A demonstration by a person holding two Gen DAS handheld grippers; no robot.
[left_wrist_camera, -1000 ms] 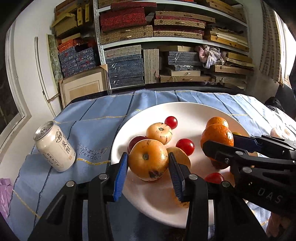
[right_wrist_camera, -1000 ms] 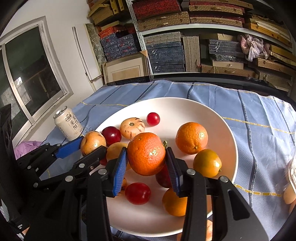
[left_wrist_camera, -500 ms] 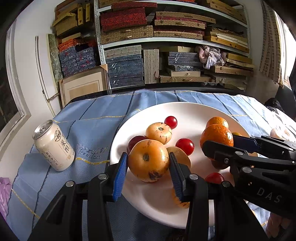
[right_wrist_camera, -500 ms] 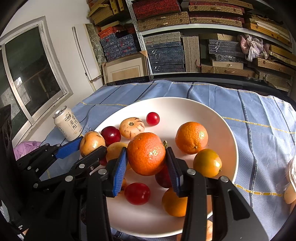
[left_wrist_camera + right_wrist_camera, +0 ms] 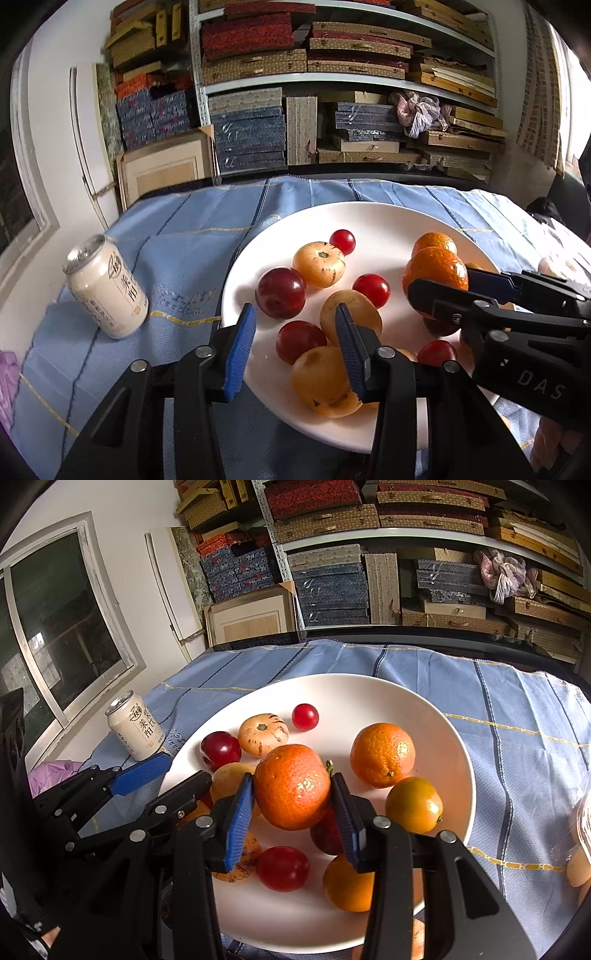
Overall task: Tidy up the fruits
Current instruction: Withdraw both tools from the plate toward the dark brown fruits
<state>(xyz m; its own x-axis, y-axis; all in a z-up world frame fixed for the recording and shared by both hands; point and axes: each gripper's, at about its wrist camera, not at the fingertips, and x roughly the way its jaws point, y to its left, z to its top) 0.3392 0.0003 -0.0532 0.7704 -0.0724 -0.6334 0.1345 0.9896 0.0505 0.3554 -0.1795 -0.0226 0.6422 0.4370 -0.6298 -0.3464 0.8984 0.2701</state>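
Item: your right gripper [image 5: 291, 808], clenched on a mandarin [image 5: 291, 786] above the white plate [image 5: 369, 690]. Your left gripper [image 5: 295, 347]: released, yellow fruit [image 5: 319, 380] just below-right.

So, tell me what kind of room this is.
Probably a storeroom or stockroom used as a workspace: metal shelves crammed with stacked fabric-covered boxes, and a table under a blue cloth set against them.

Bright window daylight, soft shadows, fisheye-warped edges
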